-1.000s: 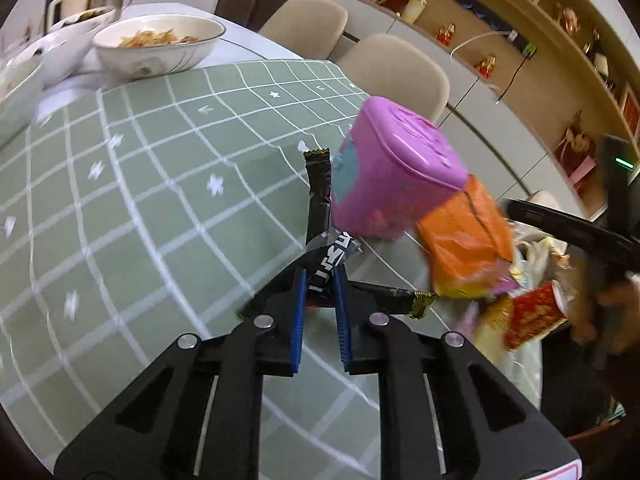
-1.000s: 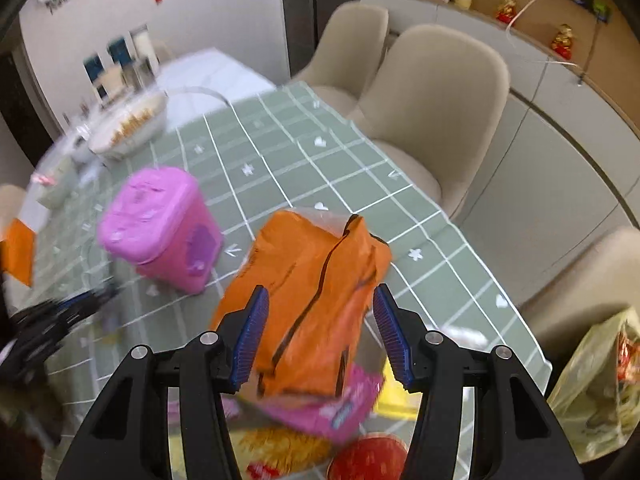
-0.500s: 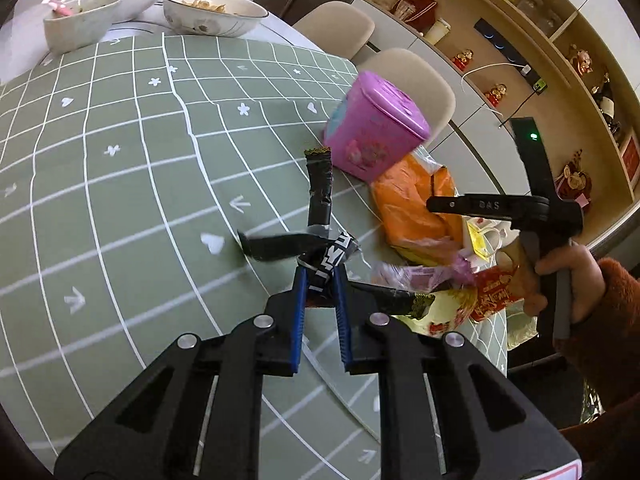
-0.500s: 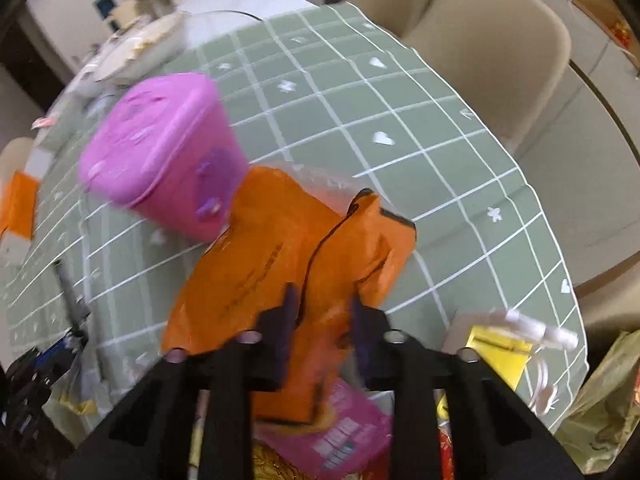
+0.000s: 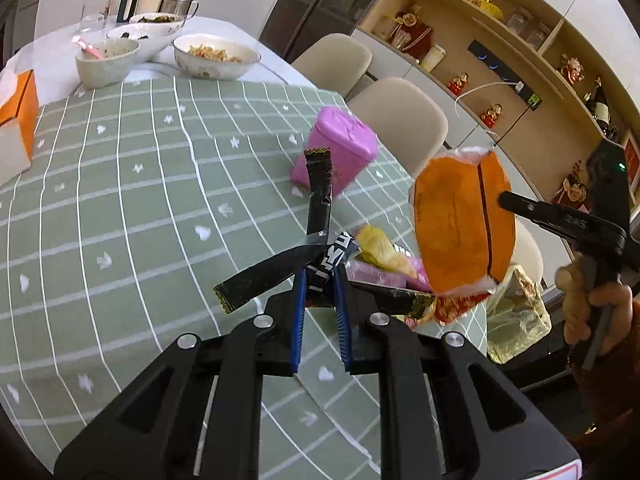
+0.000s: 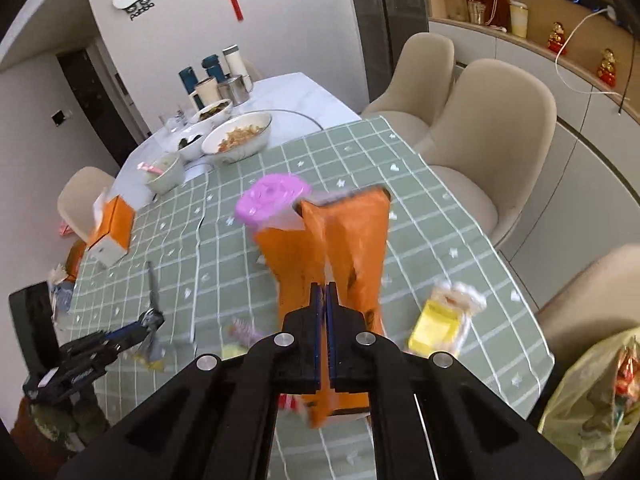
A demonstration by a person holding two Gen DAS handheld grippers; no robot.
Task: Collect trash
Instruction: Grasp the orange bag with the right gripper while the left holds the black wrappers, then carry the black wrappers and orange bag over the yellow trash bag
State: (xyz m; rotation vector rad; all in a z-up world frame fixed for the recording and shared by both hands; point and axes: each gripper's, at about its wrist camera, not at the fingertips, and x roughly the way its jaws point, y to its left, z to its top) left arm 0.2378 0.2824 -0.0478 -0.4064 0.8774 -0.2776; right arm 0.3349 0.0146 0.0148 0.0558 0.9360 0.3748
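My left gripper (image 5: 320, 276) is shut on a bunch of black snack wrappers (image 5: 320, 196) and holds them above the green checked tablecloth (image 5: 140, 208). My right gripper (image 6: 323, 292) is shut on an orange snack bag (image 6: 344, 240) and holds it up off the table; the bag also shows in the left wrist view (image 5: 460, 228). Loose trash lies at the table's near edge: a yellow wrapper (image 5: 380, 250), a pink packet (image 5: 380, 278) and a yellow packet (image 6: 434, 326). A yellowish plastic trash bag (image 6: 600, 392) hangs beside the table edge.
A pink lidded box (image 5: 340, 152) stands on the cloth. An orange tissue box (image 6: 112, 232) sits at the left. Bowls of food (image 5: 216, 56) and cups (image 6: 224, 84) stand at the far end. Beige chairs (image 6: 492, 148) ring the right side.
My right gripper has closed on the orange bag and lifted it off the table. My left gripper has risen and drawn back with the black wrappers.
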